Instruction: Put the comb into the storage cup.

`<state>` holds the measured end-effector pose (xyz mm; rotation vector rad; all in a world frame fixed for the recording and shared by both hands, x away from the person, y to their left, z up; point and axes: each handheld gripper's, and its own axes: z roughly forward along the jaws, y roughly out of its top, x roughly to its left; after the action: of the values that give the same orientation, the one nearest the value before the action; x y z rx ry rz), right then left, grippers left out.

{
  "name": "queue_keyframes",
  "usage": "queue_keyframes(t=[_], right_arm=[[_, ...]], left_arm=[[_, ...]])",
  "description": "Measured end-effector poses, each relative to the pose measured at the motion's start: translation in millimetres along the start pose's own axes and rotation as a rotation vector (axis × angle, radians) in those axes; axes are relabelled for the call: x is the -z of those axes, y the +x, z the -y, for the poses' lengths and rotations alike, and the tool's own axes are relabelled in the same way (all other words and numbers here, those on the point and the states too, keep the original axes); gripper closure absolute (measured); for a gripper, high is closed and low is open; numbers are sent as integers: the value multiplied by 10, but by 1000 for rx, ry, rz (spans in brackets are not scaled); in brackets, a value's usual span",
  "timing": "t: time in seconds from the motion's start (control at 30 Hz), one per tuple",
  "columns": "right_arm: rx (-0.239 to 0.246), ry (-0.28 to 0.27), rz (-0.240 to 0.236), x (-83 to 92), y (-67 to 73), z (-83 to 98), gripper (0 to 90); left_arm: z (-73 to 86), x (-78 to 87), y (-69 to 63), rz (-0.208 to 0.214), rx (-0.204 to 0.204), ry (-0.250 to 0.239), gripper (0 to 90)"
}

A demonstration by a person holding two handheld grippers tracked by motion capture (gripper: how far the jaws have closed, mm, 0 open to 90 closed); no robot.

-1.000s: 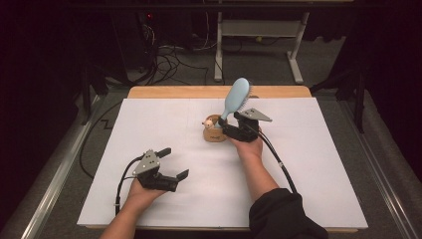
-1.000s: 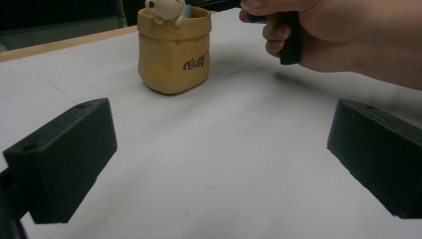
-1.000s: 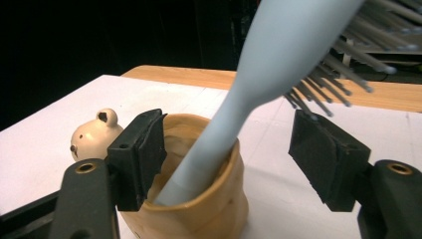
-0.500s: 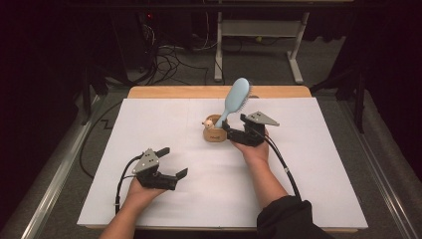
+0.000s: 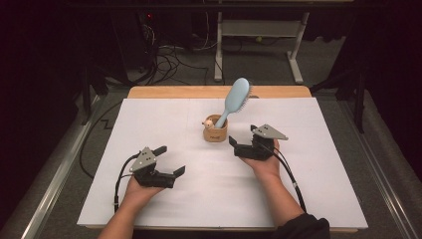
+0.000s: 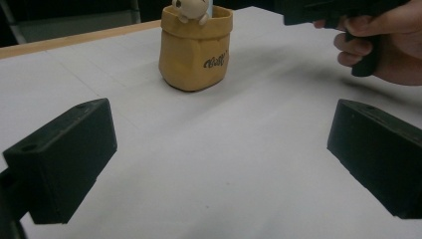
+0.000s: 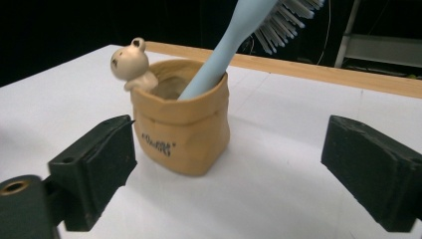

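The white worktop (image 5: 308, 199) carries one brown pot (image 5: 215, 130) near its far middle, and the blue hairbrush (image 5: 234, 99) leans handle-down in it, so I judge the drop done. My right gripper (image 5: 242, 136), jaws just opened and empty, sits beside the pot; my left gripper (image 5: 170, 160) idles open, well apart. The handle's end is hidden inside the pot.

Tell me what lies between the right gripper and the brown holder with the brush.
Nothing: between the right gripper and the holder is bare white table cover, as the high view shows.
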<state>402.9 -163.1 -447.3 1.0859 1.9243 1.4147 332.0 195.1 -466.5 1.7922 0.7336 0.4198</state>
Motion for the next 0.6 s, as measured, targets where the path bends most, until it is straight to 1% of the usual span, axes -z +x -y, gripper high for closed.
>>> queue_keyframes(t=[0.1, 0.17, 0.2, 0.3, 0.43, 0.6], right_arm=[[13, 8, -11, 116, -11, 55, 5], [26, 15, -12, 204, -12, 89, 4], [32, 9, -11, 267, -15, 110, 4], [37, 4, -12, 411, -32, 156, 4], [34, -16, -1, 637, -85, 213, 4], [40, -32, 26, 911, -167, 302, 3]], left_arm=[[-2, 10, 11, -3, 4, 4, 0], [-3, 20, 23, -5, 9, 9, 0], [-3, 24, 27, -5, 10, 10, 0], [-2, 43, 39, -12, 10, 10, 0], [0, 68, 59, -22, 2, 10, 0], [2, 94, 85, -35, 5, 13, 0]])
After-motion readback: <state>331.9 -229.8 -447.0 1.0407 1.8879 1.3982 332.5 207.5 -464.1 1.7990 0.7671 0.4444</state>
